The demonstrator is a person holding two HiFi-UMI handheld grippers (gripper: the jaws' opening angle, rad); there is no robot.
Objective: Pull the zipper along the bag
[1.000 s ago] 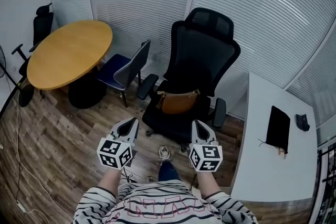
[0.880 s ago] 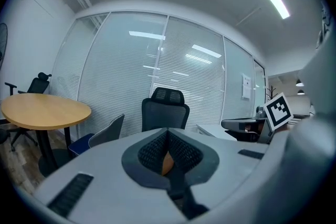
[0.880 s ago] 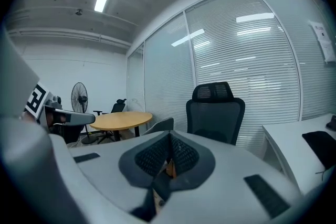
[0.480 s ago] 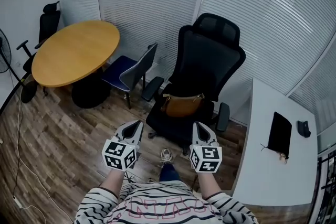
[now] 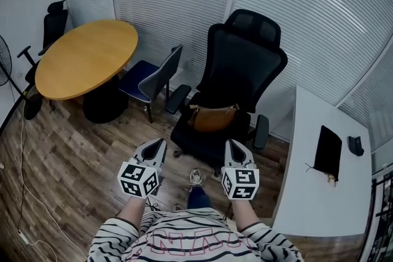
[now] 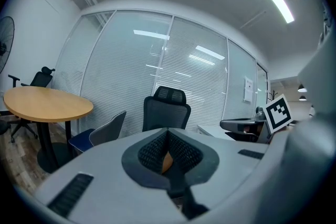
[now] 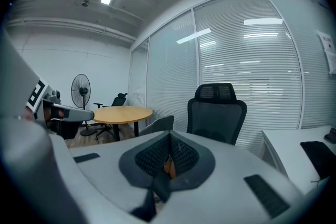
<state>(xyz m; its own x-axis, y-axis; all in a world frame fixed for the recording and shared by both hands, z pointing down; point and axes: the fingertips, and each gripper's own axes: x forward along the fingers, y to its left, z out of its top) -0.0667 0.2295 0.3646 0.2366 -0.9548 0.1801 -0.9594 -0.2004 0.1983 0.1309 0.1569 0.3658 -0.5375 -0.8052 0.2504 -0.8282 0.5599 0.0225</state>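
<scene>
Wood-plank flooring (image 5: pixel 55 169) ran beneath glass walls hung with white blinds (image 5: pixel 319 15). A black mesh office chair (image 5: pixel 244 64) stood near the middle of the room. The brown bag (image 5: pixel 212 118) lay across its seat, against the backrest, and its zipper was too small to make out. To the chair's left stood a grey-and-blue side chair (image 5: pixel 153 77) and a round wooden table (image 5: pixel 86 57). To its right a white bench (image 5: pixel 307 193) carried a flat black pouch (image 5: pixel 326 150).

The person faced the office chair, holding both tools low in front of striped sleeves (image 5: pixel 110 242). The left hand-held gripper (image 5: pixel 158 144) and the right hand-held gripper (image 5: pixel 232 145) pointed toward the chair, side by side and apart from each other. Each had its jaws pressed together on nothing. The bag lay ahead of them, roughly midway between the two and well clear of both tips. In each gripper view a brown sliver of the bag's colour showed just beyond the closed jaws.
</scene>
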